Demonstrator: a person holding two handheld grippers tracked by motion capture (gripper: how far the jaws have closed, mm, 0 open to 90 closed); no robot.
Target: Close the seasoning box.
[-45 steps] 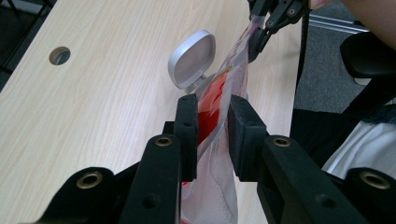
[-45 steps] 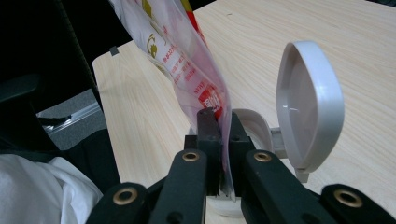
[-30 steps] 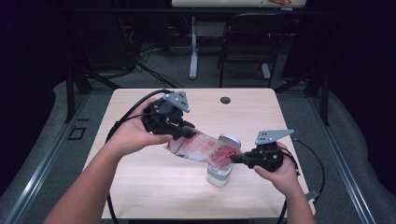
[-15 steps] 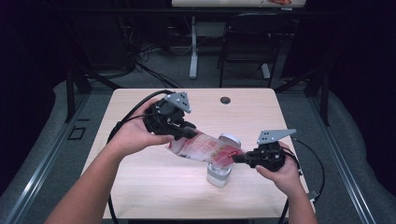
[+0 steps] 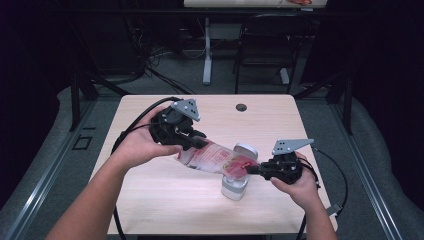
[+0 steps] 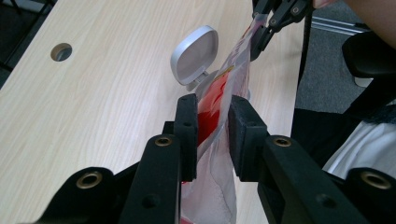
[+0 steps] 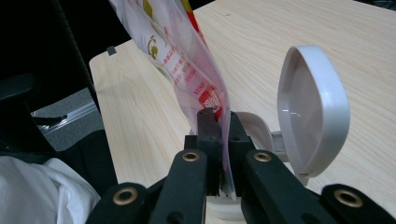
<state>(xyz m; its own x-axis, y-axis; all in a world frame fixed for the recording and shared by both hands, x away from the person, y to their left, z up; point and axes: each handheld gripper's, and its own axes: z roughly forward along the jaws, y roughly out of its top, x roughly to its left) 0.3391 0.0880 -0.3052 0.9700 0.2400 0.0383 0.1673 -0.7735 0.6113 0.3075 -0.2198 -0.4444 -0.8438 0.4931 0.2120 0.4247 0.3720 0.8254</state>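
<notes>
A clear plastic pouch point(image 5: 215, 157) with red print hangs stretched and slanted between my two grippers above the table point(image 5: 150, 200). My left gripper point(image 5: 197, 142) is shut on its upper end; its pads point(image 6: 187, 121) press the pouch point(image 6: 233, 65) from both sides. My right gripper point(image 5: 250, 170) is shut on the lower edge of the pouch point(image 7: 182, 56), just over a small white container point(image 5: 234, 187). The container's round flip lid point(image 7: 313, 107) stands open behind the pouch. From the left gripper view, the lid point(image 6: 195, 53) and the right gripper point(image 6: 261, 32) lie ahead.
A round cable hole point(image 5: 241, 107) sits near the table's far edge. Black cables point(image 5: 140, 120) trail off the left side and another off the right point(image 5: 340, 175). A dark chair point(image 5: 265, 45) and a desk leg point(image 5: 206, 50) stand beyond the table.
</notes>
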